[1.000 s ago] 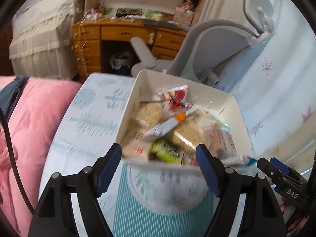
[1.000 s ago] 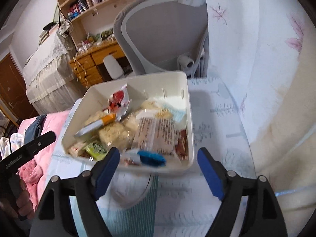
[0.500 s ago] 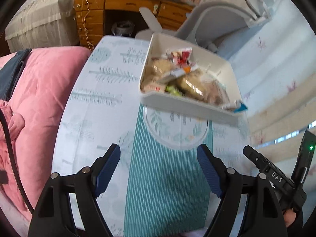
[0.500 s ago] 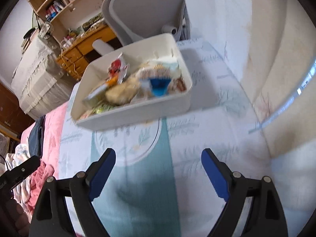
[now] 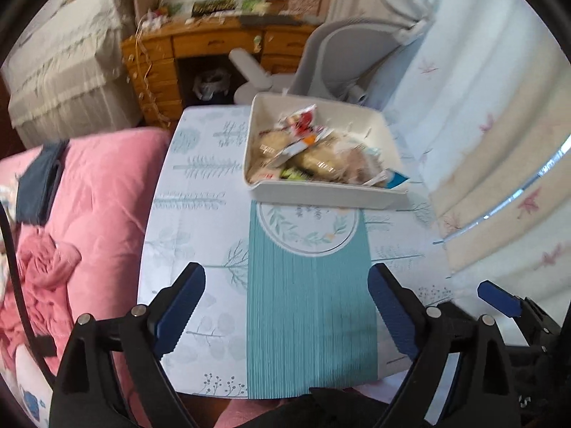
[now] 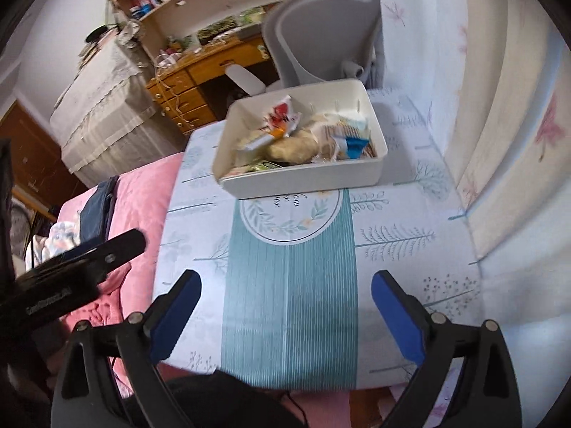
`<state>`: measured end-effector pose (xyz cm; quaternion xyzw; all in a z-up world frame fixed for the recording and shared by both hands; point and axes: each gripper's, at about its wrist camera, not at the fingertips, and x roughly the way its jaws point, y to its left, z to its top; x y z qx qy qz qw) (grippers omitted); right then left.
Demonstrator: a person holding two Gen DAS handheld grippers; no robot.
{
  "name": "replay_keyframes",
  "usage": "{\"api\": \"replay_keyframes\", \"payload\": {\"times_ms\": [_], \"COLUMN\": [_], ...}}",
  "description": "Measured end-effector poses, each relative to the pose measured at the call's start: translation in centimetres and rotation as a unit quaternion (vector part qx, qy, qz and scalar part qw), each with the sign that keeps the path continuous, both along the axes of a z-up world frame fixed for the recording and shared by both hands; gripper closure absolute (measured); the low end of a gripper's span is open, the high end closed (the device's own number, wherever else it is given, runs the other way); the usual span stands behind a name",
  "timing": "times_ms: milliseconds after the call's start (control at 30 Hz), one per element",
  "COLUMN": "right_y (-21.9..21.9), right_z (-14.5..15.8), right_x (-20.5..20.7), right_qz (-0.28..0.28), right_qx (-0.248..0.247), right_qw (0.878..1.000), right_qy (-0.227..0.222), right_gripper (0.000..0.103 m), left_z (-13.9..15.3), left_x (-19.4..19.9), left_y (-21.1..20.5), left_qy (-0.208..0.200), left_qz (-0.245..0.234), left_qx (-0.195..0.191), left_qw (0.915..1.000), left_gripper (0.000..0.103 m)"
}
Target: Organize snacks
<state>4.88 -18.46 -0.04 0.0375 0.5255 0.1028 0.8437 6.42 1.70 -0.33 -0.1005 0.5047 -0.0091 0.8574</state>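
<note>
I have pulled both hands back and up from the white bin (image 5: 321, 192), which now sits well ahead at the desk's (image 5: 200, 221) far end. Its crinkly snack packets (image 6: 303, 142) look light and slippery; I'd take the stiff rim. My left fingers (image 5: 285, 306) and right fingers (image 6: 285, 310) are opening wide, nothing between them.

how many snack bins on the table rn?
1. The white bin sits at the table's far end, full of snack packets. Nothing else stands on the visible tablecloth.
</note>
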Motion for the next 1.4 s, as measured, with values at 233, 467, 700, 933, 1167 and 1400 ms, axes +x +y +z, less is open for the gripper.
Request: {"api": "replay_keyframes", "payload": {"times_ms": [233, 467, 700, 933, 1167, 1400], "right_y": [-0.1, -0.4, 0.0, 0.3, 0.4, 0.3], "right_z": [2.2, 1.8, 1.9, 1.9, 1.9, 1.7], "right_x": [-3.4, -4.3, -4.3, -4.3, -4.2, -4.0], "right_qz": [-0.015, -0.027, -0.016, -0.009, -0.007, -0.010], "right_qx": [-0.014, -0.015, -0.016, -0.017, -0.020, -0.023], "right_qw": [1.000, 0.999, 1.000, 1.000, 1.000, 1.000], "right_qy": [-0.013, -0.009, -0.009, -0.010, -0.013, -0.009], "right_gripper": [0.000, 0.000, 0.000, 0.000, 0.000, 0.000], "left_z": [2.1, 2.6, 2.5, 2.8, 2.7, 2.3], "left_x": [-2.5, -3.7, -4.0, -4.3, -4.2, -3.7], "left_y": [-1.3, -1.4, -1.2, -0.7, -1.0, -0.4], "left_qy": [-0.034, -0.051, -0.052, -0.058, -0.059, -0.050], "left_qz": [0.004, 0.014, 0.027, 0.037, 0.037, 0.049], "left_qx": [0.023, 0.028, 0.035, 0.035, 0.039, 0.035], "left_qw": [0.9992, 0.9982, 0.9977, 0.9970, 0.9968, 0.9970], "left_gripper": [0.008, 0.001, 0.001, 0.001, 0.001, 0.001]}}
